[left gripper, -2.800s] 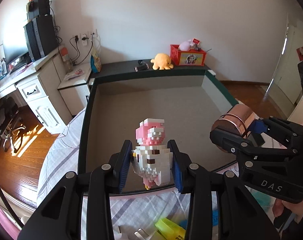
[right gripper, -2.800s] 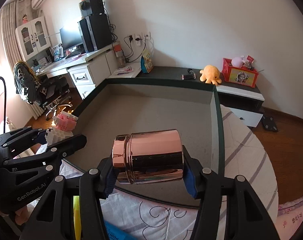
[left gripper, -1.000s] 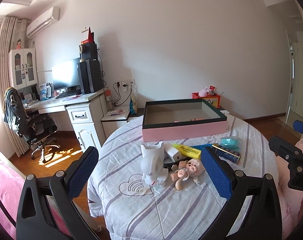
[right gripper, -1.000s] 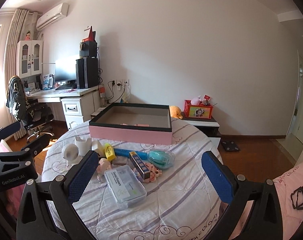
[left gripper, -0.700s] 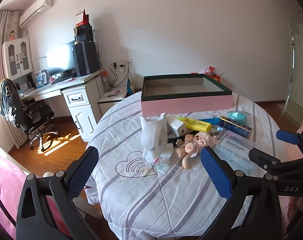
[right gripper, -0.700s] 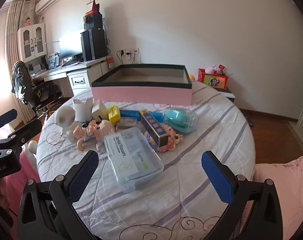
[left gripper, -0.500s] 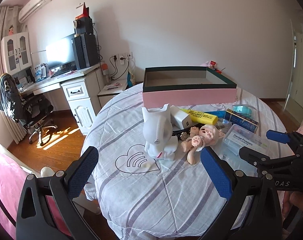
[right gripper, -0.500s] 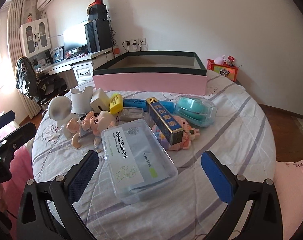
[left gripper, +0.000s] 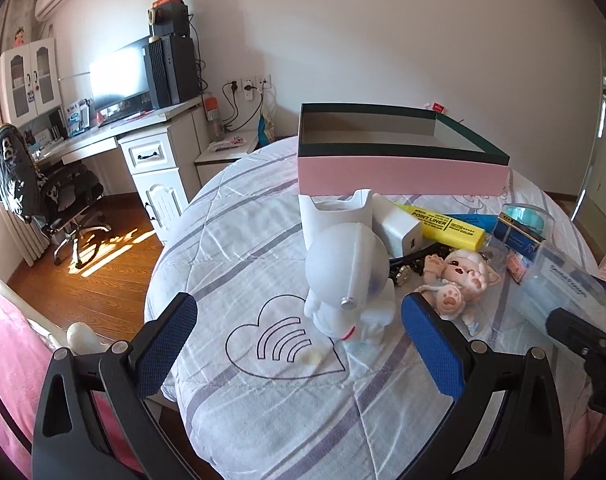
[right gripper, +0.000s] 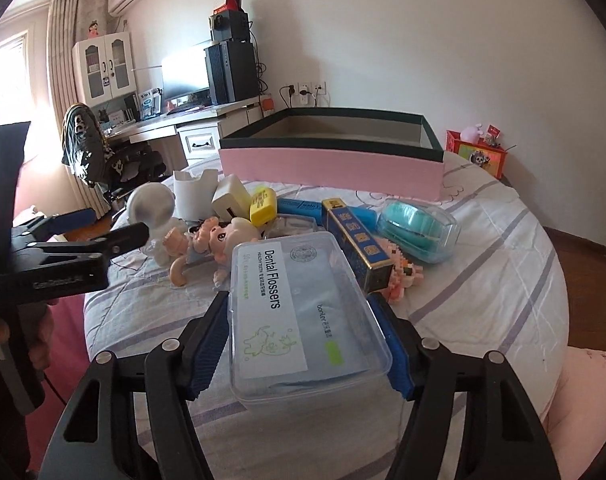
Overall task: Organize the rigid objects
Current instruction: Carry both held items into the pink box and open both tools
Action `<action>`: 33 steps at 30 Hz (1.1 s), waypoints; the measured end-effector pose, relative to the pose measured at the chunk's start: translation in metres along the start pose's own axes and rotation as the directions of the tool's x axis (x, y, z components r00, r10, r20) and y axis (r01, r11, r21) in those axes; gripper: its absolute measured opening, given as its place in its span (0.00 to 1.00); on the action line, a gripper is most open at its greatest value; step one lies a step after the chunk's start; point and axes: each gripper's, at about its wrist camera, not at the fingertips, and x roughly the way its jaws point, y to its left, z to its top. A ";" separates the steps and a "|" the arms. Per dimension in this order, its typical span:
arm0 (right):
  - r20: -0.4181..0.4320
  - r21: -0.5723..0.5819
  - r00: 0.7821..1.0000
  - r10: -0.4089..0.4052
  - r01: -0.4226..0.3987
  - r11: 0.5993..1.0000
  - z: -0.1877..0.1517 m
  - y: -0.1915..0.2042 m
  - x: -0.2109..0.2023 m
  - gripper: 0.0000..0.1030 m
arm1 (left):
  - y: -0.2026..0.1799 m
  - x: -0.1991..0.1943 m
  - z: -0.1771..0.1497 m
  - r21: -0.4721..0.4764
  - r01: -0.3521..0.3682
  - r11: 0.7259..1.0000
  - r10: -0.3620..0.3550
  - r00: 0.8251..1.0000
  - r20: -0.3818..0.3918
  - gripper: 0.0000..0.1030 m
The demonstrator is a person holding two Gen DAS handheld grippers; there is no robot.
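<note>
A clear plastic Dental Flossers box (right gripper: pixel 299 312) lies on the round table; my right gripper (right gripper: pixel 299 344) has its blue pads against both of its sides, shut on it. The box also shows in the left wrist view (left gripper: pixel 563 292). My left gripper (left gripper: pixel 299 340) is wide open, just short of a white astronaut-like figurine (left gripper: pixel 349 280) lying on the cloth. Behind stands the pink box with a dark green rim (left gripper: pixel 399 168), also in the right wrist view (right gripper: pixel 327 168).
A baby doll (right gripper: pixel 207 244), white charger (left gripper: pixel 397 230), yellow highlighter (left gripper: pixel 447 224), blue-gold carton (right gripper: pixel 357 240), teal tape case (right gripper: pixel 417 230) and a pink brick toy (right gripper: pixel 403 270) lie between. A desk and chair (left gripper: pixel 63 196) stand left of the table.
Both grippers released the brick figure and the copper can, pulled back, then came down to the table. The right one closed around the flossers box; the left neared the white figurine.
</note>
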 end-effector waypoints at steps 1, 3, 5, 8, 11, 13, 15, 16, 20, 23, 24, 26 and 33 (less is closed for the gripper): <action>0.008 -0.001 1.000 0.003 -0.003 1.000 0.002 -0.001 -0.004 0.67 | 0.000 0.004 0.003 0.001 -0.001 1.000 0.001 1.000 -0.003 1.00; 0.032 -0.002 0.999 0.003 -0.003 1.000 0.007 -0.001 -0.011 0.66 | -0.002 0.011 0.009 0.001 0.013 1.000 -0.013 1.000 -0.007 1.00; 0.045 -0.001 0.999 0.001 -0.001 1.000 0.011 -0.002 -0.014 0.66 | -0.005 0.021 0.014 0.010 0.024 1.000 -0.023 0.999 -0.026 1.00; 0.051 0.006 0.999 0.006 -0.007 1.000 0.019 -0.005 -0.013 0.66 | -0.008 0.030 0.017 0.018 0.046 0.999 -0.045 0.998 -0.041 0.60; 0.052 0.009 0.999 0.007 -0.008 1.000 0.026 -0.008 -0.010 0.66 | -0.010 0.031 0.021 0.016 0.095 0.995 -0.094 0.994 -0.048 0.44; 0.059 0.013 0.998 0.010 -0.011 1.000 0.031 -0.011 -0.008 0.66 | -0.012 0.026 0.022 0.031 0.093 0.995 -0.092 0.995 -0.032 0.44; 0.072 0.006 0.997 0.006 -0.006 1.000 0.040 -0.011 -0.006 0.66 | -0.012 0.019 0.026 0.021 0.106 0.994 -0.105 0.994 -0.018 0.44; 0.078 0.003 0.997 0.005 -0.006 1.000 0.045 -0.012 -0.005 0.66 | -0.013 0.015 0.029 0.025 0.111 0.994 -0.111 0.994 -0.005 0.44; 0.103 0.002 0.995 0.010 -0.010 1.000 0.067 -0.017 -0.001 0.66 | -0.019 -0.003 0.054 0.052 0.142 0.988 -0.145 0.988 0.059 0.44; 0.121 -0.003 0.993 0.004 -0.004 1.000 0.087 -0.024 0.005 0.67 | -0.025 -0.010 0.083 0.077 0.163 0.984 -0.171 0.979 0.109 0.44; 0.126 -0.002 0.992 0.005 -0.005 1.000 0.095 -0.027 0.008 0.67 | -0.028 -0.010 0.094 0.090 0.166 0.982 -0.176 0.977 0.123 0.44; 0.132 -0.008 0.991 0.004 -0.003 1.000 0.111 -0.032 0.015 0.67 | -0.033 -0.007 0.117 0.109 0.180 0.978 -0.195 0.969 0.150 0.44; 0.099 -0.020 0.995 -0.034 0.036 0.999 0.164 -0.055 0.059 0.67 | -0.053 0.054 0.185 0.141 0.197 0.970 -0.213 0.972 0.103 0.44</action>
